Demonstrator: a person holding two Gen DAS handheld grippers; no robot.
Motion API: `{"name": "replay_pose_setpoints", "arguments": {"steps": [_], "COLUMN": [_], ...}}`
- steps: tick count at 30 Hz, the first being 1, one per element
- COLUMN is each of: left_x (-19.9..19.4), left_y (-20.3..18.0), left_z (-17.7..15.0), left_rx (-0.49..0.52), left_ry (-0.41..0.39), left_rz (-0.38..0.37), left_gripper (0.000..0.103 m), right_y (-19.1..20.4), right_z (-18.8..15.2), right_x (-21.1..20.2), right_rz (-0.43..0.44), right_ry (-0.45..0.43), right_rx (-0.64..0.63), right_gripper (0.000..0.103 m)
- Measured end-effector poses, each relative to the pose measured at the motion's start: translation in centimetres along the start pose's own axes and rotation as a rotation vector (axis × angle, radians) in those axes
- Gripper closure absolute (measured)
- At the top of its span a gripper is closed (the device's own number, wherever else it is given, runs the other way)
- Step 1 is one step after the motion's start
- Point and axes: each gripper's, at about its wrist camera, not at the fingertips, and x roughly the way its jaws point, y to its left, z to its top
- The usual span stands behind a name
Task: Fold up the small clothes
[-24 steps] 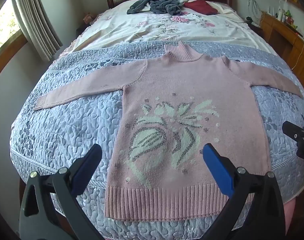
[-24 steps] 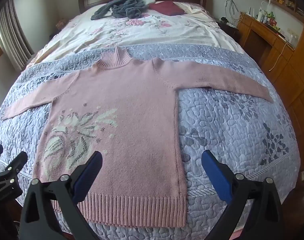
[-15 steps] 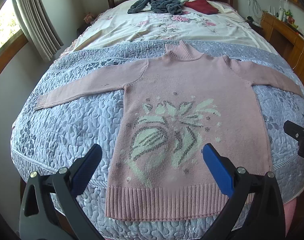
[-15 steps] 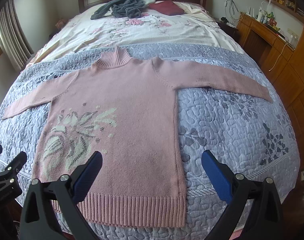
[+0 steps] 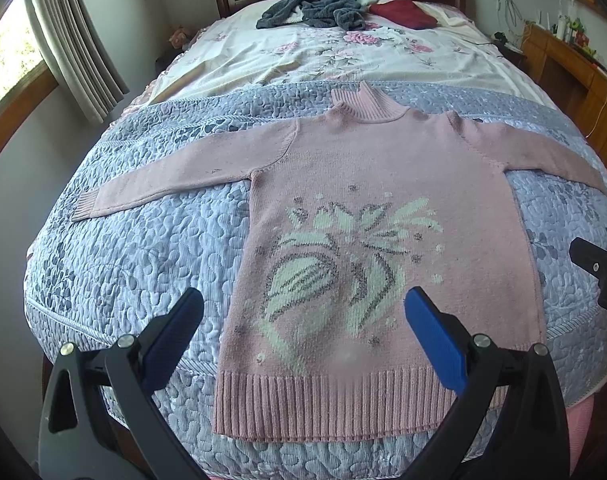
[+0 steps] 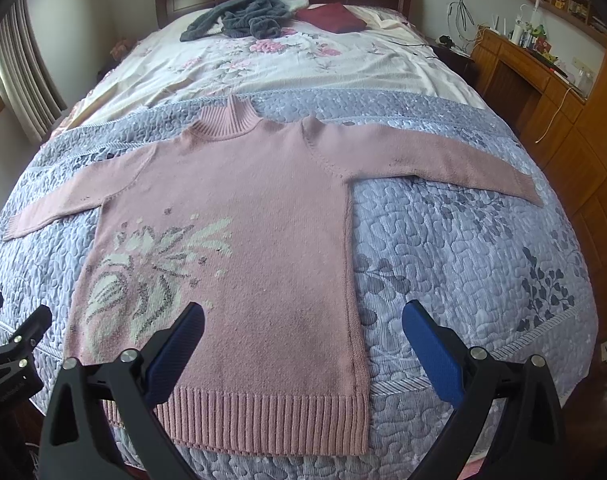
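Note:
A pink knit sweater (image 5: 383, 200) (image 6: 263, 216) with a pale flower pattern lies flat, front up, on the grey-blue quilt, both sleeves spread out sideways and its ribbed hem toward me. My left gripper (image 5: 303, 312) hovers open above the hem's left half, nothing between its blue pads. My right gripper (image 6: 303, 320) hangs open over the hem's right corner, also empty. Each gripper shows at the edge of the other's view.
The bed (image 5: 123, 264) carries the quilt in front and a floral sheet (image 5: 335, 60) behind. A grey garment (image 5: 315, 10) and a dark red one (image 5: 403, 14) lie by the headboard. A wooden desk (image 6: 543, 80) stands to the right, curtains (image 5: 71, 36) to the left.
Both grippers have drifted slightly forward and lower toward the sweater; the sweater itself has not moved, and both stay open.

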Motion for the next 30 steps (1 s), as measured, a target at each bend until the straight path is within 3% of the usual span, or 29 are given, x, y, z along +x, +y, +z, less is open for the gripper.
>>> {"name": "replay_pose_setpoints", "arguments": {"steps": [25, 30], "left_x": [-0.2, 1.3], "left_y": [-0.5, -1.4], "left_z": [0.1, 0.7], "left_rx": [0.005, 0.017], "left_ry": [-0.013, -0.014], "left_rz": [-0.002, -0.025], "left_gripper": [0.003, 0.003], "right_y": [-0.6, -2.5], "right_z": [0.3, 0.8], "right_x": [0.0, 1.4], "right_rz": [0.031, 0.124], "right_ry": [0.018, 0.015], "right_rx": [0.022, 0.049], "right_gripper": [0.004, 0.004]}}
